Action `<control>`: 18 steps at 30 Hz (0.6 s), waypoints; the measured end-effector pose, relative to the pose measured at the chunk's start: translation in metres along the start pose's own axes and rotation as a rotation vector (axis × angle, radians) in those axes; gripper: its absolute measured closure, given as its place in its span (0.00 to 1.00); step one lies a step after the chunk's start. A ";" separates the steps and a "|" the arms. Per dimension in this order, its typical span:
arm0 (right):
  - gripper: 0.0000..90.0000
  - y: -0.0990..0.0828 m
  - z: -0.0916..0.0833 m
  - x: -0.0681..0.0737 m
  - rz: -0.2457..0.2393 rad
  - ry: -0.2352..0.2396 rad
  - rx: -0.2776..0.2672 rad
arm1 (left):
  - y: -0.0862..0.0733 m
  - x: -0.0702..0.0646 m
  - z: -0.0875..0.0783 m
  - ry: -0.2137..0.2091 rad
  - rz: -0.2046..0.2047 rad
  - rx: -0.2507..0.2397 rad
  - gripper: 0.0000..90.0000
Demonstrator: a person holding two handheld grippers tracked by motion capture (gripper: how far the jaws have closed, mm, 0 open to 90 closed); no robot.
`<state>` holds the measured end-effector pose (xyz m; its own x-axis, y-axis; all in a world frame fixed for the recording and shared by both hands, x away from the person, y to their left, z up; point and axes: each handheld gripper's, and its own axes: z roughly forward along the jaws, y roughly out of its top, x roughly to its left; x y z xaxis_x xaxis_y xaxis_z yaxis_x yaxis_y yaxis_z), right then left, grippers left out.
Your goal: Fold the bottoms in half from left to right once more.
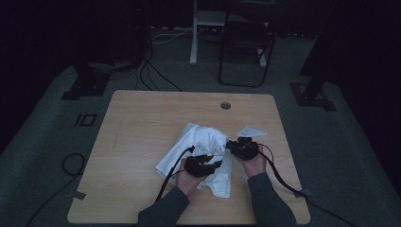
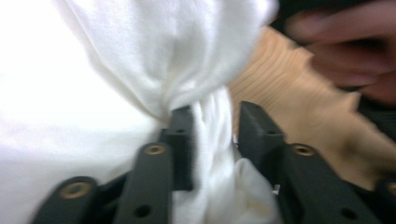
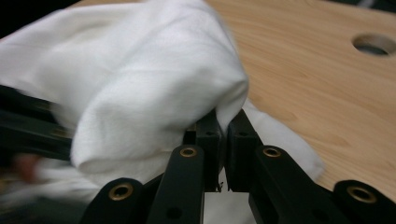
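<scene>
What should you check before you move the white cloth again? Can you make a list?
1. Right gripper pinching the white cloth: ok, jaws shut on a fold.
2. Left gripper gripping it: not ok, jaws apart, cloth bunched between them.
3. Cloth on the table, away from edges: ok.
4. Round hole clear of cloth: ok.
5. Cables snagging cloth: cannot tell.
</scene>
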<state>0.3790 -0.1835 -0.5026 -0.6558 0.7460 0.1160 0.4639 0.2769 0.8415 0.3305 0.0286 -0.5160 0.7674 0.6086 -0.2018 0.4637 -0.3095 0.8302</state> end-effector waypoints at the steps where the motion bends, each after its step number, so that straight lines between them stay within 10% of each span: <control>1: 0.95 -0.001 0.001 -0.003 0.006 -0.004 0.004 | 0.005 -0.004 -0.010 -0.004 0.002 -0.013 0.69; 6: 0.95 -0.008 0.005 -0.021 0.063 -0.043 0.034 | 0.029 -0.012 -0.066 -0.040 0.047 -0.144 0.63; 9: 0.95 -0.013 0.007 -0.030 0.083 -0.053 0.053 | 0.038 -0.007 -0.086 0.004 0.063 -0.195 0.63; 10: 0.94 -0.015 0.008 -0.033 0.095 -0.053 0.061 | 0.045 0.011 -0.104 0.086 0.053 -0.217 0.63; 18: 0.93 -0.021 0.017 -0.040 0.122 -0.048 0.081 | 0.018 0.061 -0.061 0.140 -0.021 0.015 0.69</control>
<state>0.4054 -0.2085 -0.5337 -0.5630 0.8047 0.1881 0.5862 0.2284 0.7773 0.3582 0.1048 -0.4813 0.6885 0.7110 -0.1434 0.4863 -0.3059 0.8185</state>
